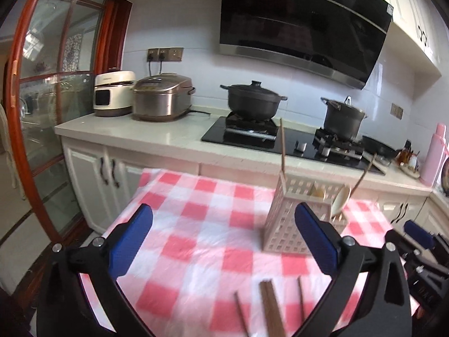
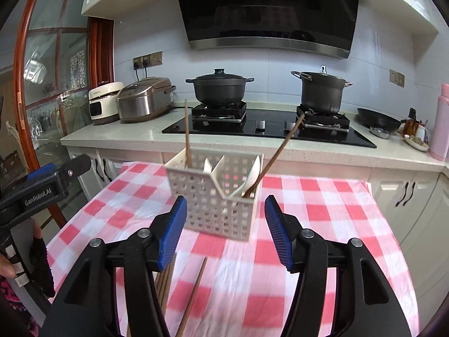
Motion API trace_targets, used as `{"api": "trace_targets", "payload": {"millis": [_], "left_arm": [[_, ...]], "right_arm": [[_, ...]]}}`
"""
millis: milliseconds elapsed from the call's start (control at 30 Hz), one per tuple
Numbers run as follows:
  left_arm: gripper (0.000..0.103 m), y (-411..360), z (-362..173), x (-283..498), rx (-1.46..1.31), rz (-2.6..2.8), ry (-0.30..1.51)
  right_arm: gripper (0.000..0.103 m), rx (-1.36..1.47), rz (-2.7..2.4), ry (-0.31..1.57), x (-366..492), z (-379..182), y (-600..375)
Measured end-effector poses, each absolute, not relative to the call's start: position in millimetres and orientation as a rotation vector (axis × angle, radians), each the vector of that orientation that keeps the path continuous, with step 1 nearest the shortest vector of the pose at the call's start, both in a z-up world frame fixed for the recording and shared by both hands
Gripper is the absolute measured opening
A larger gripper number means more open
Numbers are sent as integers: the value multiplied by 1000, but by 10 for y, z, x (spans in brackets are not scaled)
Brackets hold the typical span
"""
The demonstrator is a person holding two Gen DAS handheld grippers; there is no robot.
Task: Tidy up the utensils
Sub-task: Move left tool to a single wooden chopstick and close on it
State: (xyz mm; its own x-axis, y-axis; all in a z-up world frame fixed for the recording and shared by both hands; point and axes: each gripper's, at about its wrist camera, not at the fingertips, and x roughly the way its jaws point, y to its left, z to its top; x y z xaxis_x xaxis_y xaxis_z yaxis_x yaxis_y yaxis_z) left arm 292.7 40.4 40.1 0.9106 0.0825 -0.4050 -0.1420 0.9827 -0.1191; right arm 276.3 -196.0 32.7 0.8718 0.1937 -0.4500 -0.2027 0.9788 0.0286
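A white perforated utensil holder (image 2: 216, 199) stands on the red-and-white checked tablecloth (image 2: 322, 224); it also shows in the left wrist view (image 1: 291, 224). It holds one upright chopstick (image 2: 187, 137), one leaning chopstick (image 2: 280, 151) and white spoons (image 2: 249, 181). Several brown chopsticks (image 1: 270, 306) lie loose on the cloth near me, also in the right wrist view (image 2: 193, 297). My left gripper (image 1: 224, 241) is open and empty above the cloth, left of the holder. My right gripper (image 2: 226, 230) is open and empty, just in front of the holder.
Behind the table runs a kitchen counter (image 1: 134, 129) with two rice cookers (image 1: 160, 98), a black hob (image 2: 269, 129) with two dark pots (image 2: 220, 87), a pan (image 2: 378, 120) and a pink bottle (image 2: 443, 120). A glass door with a red frame (image 1: 33, 112) is at left.
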Motion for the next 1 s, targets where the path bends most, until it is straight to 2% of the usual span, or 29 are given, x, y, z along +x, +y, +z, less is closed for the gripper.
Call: {"api": "trace_targets", "payload": {"millis": [200,567,767,867,1000], "left_arm": [[98,448,80,2543,-140,140,470],[96,191,-668,2639,-75,131,673],[84,114,-921,2852,-90,113,779],[75,72,-1027,2960,-88,106,827],[58,-2,-1149,3078,-77,87,875]], "right_arm": [[58,10,208,506,2412,74,-1934],[58,31,212,623,2304,-477,-1899],[58,38,235,642,2308,-580,-1892],[58,43,239,648,2324,-616,-1921],[58,56,235,657,2351,-651,-1980]]}}
